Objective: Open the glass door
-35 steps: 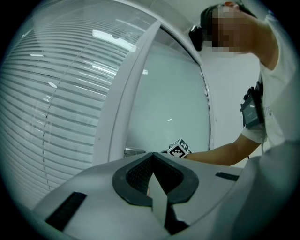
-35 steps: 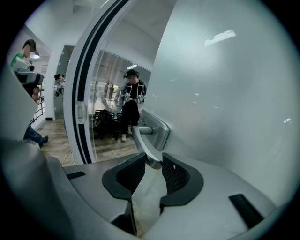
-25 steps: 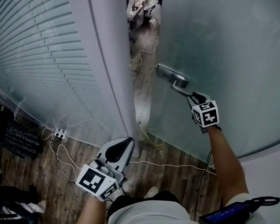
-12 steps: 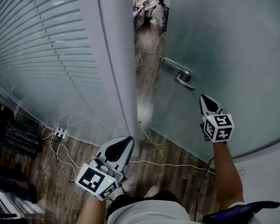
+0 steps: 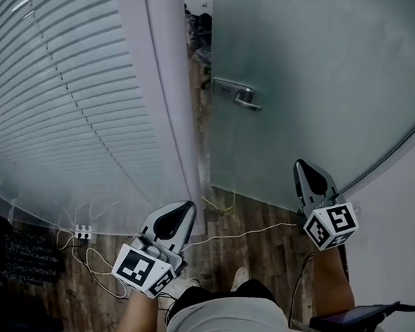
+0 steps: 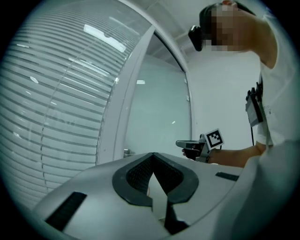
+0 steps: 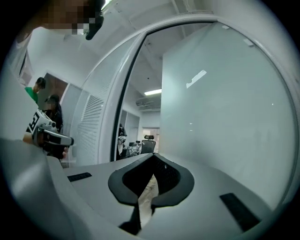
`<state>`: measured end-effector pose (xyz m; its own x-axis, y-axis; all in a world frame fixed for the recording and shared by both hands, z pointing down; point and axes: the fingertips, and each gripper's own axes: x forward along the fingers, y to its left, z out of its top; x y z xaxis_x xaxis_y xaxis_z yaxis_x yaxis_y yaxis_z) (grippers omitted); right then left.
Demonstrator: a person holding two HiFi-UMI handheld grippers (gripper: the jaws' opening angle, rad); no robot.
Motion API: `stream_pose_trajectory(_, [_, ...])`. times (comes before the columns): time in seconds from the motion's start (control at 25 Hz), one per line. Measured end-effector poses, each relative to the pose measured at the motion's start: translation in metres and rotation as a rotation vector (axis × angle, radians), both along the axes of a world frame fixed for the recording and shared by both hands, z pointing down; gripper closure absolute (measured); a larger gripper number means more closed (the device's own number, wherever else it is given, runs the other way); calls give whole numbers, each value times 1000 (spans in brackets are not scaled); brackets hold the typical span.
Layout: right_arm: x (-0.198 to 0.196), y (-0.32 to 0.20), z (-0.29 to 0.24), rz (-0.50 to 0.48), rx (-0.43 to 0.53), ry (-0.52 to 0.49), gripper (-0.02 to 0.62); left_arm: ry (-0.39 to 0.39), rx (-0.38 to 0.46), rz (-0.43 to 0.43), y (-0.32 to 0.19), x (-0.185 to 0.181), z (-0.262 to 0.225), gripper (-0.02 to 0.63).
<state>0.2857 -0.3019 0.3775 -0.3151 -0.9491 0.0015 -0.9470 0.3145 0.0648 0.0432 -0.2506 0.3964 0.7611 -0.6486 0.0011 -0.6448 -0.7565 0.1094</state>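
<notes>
While the glass door (image 5: 315, 85) stands ajar, both grippers hang clear of it.
Its metal handle (image 5: 237, 95) sits at the door's edge, beside the narrow gap to the white door frame (image 5: 171, 94). The right gripper (image 5: 300, 164) is low and well apart from the handle; its fingers have just been closing and now meet with nothing between them. The left gripper (image 5: 189, 206) points at the foot of the frame, fingers together too, empty. A cable (image 5: 253, 231) trails across the wooden floor (image 5: 269, 256).
</notes>
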Motion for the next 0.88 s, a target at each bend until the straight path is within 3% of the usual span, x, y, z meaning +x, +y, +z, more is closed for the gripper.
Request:
stream_pose_trajectory(0.12, [-22,44,-32,90,-3,10,594,3,-9,108,6,-18,-25,604])
stream_pose_trajectory(0.24, [-33,116,-56,153,41,15,594,-5,29,184,46,-24,-43,604])
stream_pose_trajectory(0.52, [-55,287,-87,182,152,28,594,14,132,229,181,-31,-76,604])
stream_pose_trajectory(0.72, [-82,255,-109,201,118,21,594,40,66,260,132,-47,-87,604])
stream_pose_trajectory(0.88, [-84,288,-126,191,111,24,594,57,49,250,156,-47,-103,604])
